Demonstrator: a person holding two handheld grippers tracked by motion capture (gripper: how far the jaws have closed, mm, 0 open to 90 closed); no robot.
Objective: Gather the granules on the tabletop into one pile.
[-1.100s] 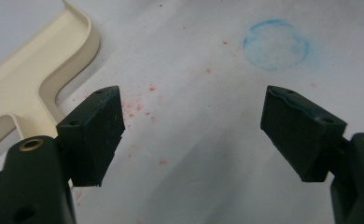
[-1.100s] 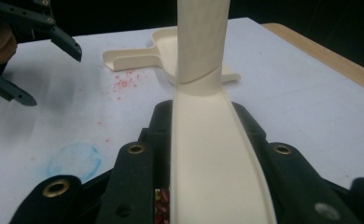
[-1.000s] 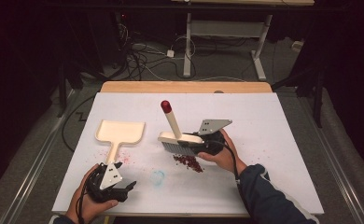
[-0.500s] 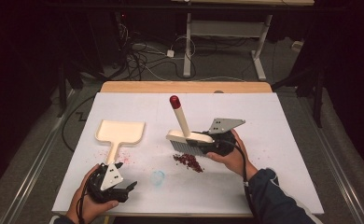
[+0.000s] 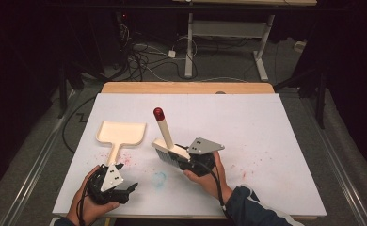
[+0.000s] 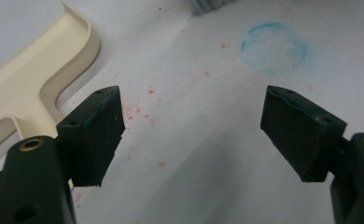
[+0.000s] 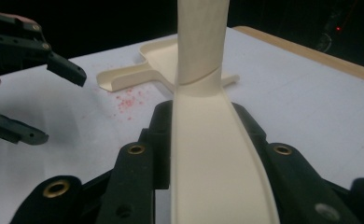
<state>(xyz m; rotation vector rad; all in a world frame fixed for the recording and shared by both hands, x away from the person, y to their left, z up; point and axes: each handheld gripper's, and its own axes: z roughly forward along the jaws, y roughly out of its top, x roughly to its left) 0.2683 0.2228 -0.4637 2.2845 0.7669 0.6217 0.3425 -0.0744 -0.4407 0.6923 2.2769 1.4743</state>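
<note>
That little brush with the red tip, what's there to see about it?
The brush looks like cream plastic: a flat head with grey bristles underneath and a slim handle ending in a red cap, leaning up and away from the person. The right gripper is clamped on its head, holding it low over the white table, right of the dustpan.

brush (image 7: 203, 140) handle top cut off

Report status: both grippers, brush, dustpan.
Left gripper open, jaws empty, beside cream plastic dustpan. Right gripper shut on cream red-tipped hand brush. Nothing between brush and dustpan.
</note>
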